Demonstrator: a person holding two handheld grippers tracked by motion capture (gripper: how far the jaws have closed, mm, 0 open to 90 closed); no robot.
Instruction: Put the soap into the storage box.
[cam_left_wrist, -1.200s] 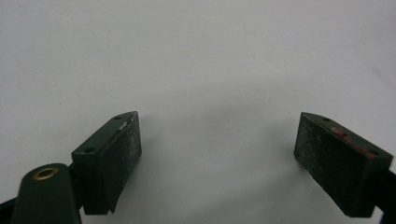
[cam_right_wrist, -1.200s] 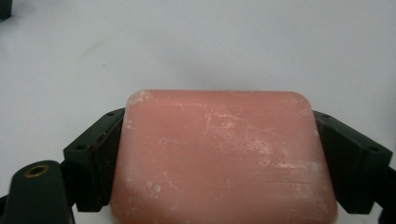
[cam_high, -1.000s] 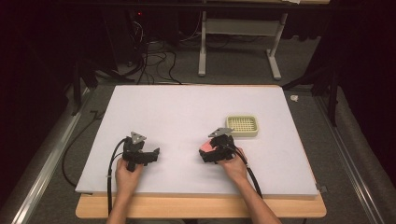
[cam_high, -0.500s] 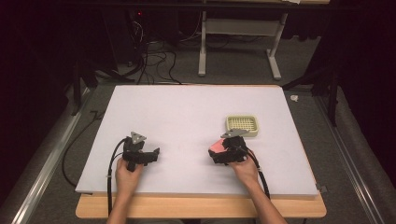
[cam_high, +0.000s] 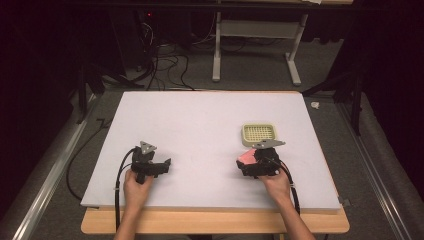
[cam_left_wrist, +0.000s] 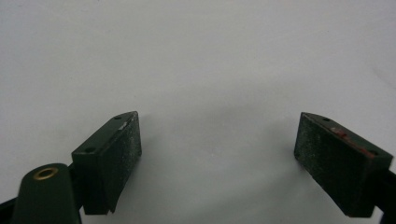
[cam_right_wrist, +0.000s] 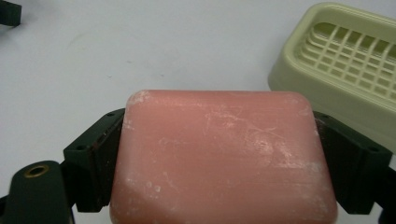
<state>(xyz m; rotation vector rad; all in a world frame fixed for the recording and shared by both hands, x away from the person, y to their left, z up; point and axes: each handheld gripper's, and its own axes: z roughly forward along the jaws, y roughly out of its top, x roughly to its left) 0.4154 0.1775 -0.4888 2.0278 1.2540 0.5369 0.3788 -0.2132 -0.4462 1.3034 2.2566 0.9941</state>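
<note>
- The right gripper (cam_high: 248, 161) is clamped on a pink bar of soap (cam_right_wrist: 223, 156). One jaw presses each short side of the bar, and its broad top face is toward the camera in the right gripper view.
- In the high view the soap (cam_high: 245, 157) is over the white table (cam_high: 200, 115), just beside the near edge of the soap dish (cam_high: 259, 134) and not yet in it.
- The soap dish (cam_right_wrist: 348, 65) is pale yellow-green with a grid bottom. It stands empty, to the upper right of the bar in the right gripper view.
- The left gripper (cam_high: 159, 167) is well apart from the soap, near the front left of the table. Its jaws are wide apart and hold nothing; between them I see only bare table.
- The bar looks stiff and solid, probably of moderate weight. Its surface has white scratches and looks dry, but I judge soap can slip if the grip is loose.
- The hold across the short sides seems good to me, because the flat sides give the pads full contact. A too strong squeeze could mark the bar.
</note>
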